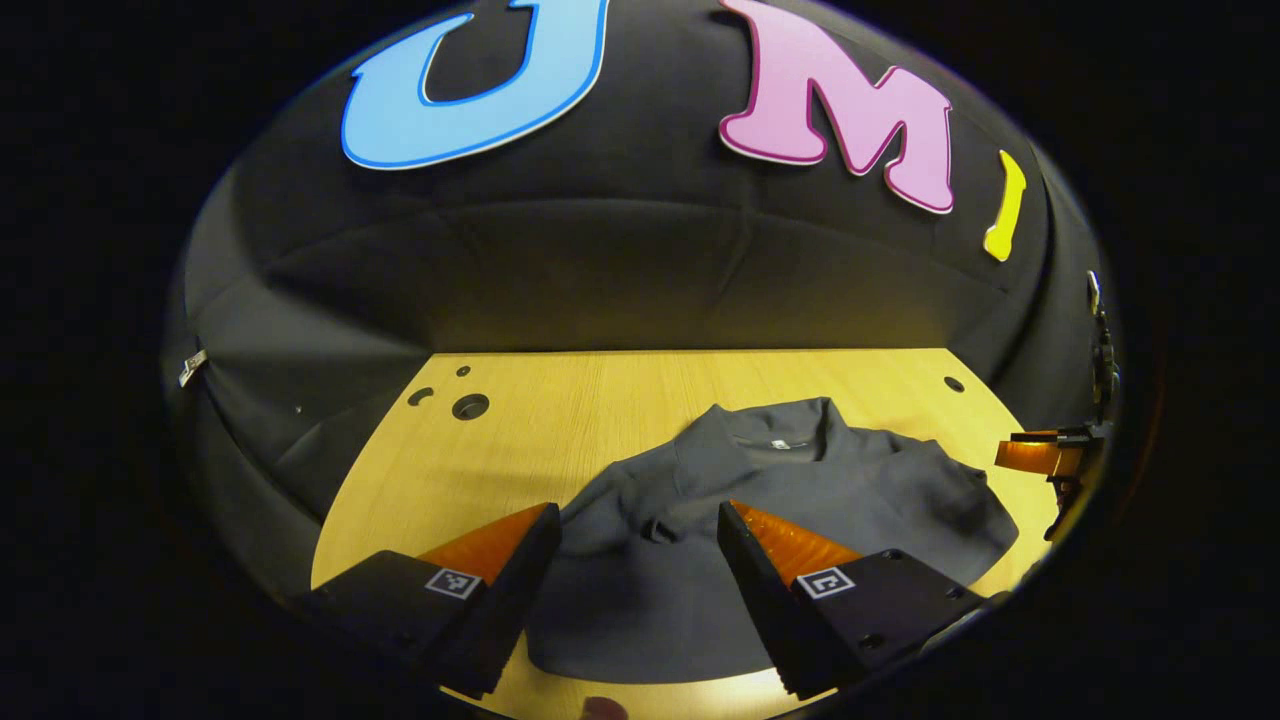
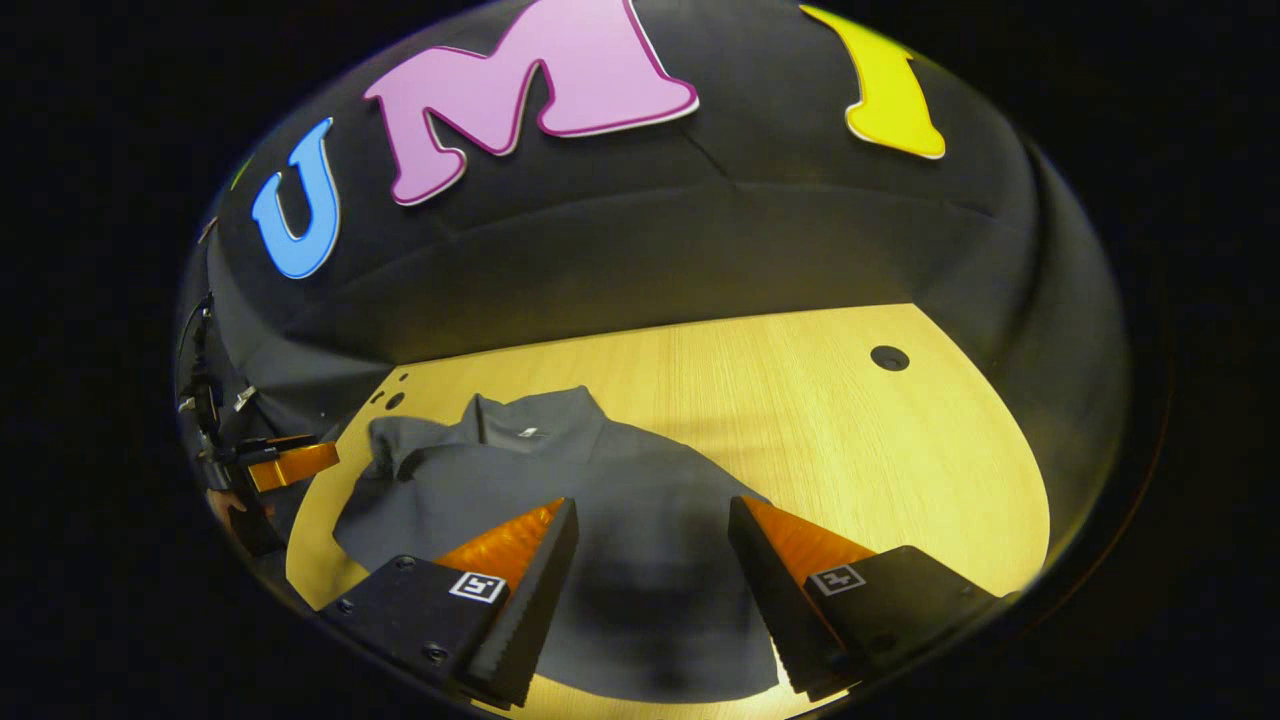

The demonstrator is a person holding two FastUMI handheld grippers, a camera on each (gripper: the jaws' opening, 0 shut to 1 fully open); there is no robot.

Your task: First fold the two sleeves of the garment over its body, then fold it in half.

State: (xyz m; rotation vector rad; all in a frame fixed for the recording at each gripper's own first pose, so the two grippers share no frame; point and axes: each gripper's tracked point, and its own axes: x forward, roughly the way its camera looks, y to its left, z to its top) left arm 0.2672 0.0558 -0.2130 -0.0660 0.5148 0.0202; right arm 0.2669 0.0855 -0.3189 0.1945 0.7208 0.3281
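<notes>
I am hovering both grippers, left gripper (image 1: pixel 638 520) and right gripper (image 2: pixel 652 515), wide open and empty, over the garment (image 1: pixel 760 500). Its sleeves look folded in, so I am judging the half fold is next, gripping the hem.

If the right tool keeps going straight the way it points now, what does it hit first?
Most likely the gray shirt. The right tool is open with nothing held, and the shirt's body lies between and ahead of its fingers on the wooden table. Its height above the cloth is hard to judge.
</notes>
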